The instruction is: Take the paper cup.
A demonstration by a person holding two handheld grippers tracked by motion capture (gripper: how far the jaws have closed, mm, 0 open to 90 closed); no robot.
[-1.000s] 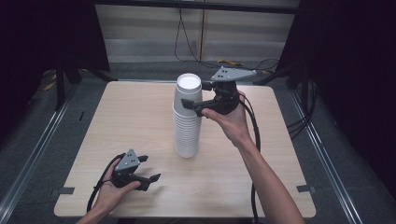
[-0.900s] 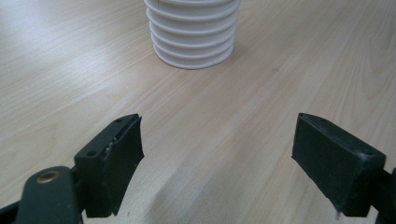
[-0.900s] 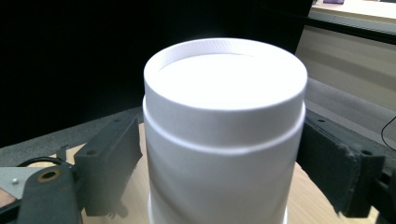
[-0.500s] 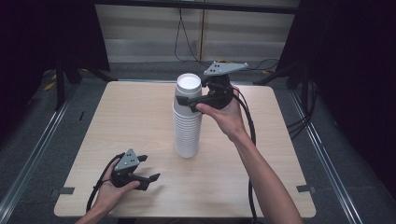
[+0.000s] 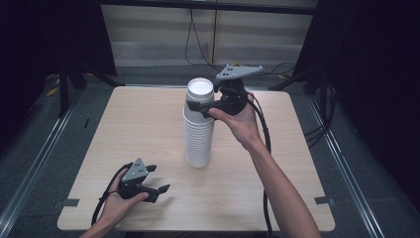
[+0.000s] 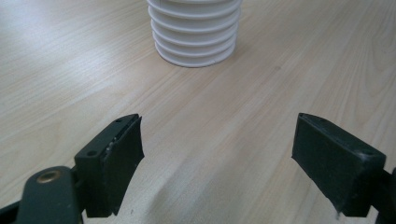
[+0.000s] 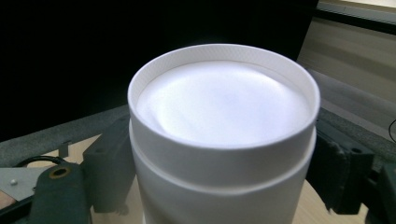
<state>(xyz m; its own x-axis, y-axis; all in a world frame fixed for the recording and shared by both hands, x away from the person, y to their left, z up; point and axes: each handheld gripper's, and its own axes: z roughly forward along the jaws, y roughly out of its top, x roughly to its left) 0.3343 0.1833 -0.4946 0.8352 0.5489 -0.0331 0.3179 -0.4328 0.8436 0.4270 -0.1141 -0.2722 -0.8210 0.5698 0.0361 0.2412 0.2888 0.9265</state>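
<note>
nearest to me, my left gripper (image 5: 148, 184) rests low on the wooden table (image 5: 124, 129), on my side of the cup stack (image 5: 199, 124) and off to its left. its jaws stand wide apart with nothing between them; in the left gripper view they frame bare wood, and the foot of the stack sits well ahead of them. i judge it is parked there to stay clear while the other hand works.

the stack of white paper cups, nested upside down with a flat base on top, stands upright near the middle of the table.

past its foot, up at its top, my right gripper (image 5: 200, 106) reaches in from the stack's right. in the right gripper view the jaws sit one on each side of the top cup (image 7: 224, 140), just below its upper edge and close against its wall. i cannot tell whether they press it yet. gripping that high would, i reckon, peel off the upper cup alone.
</note>
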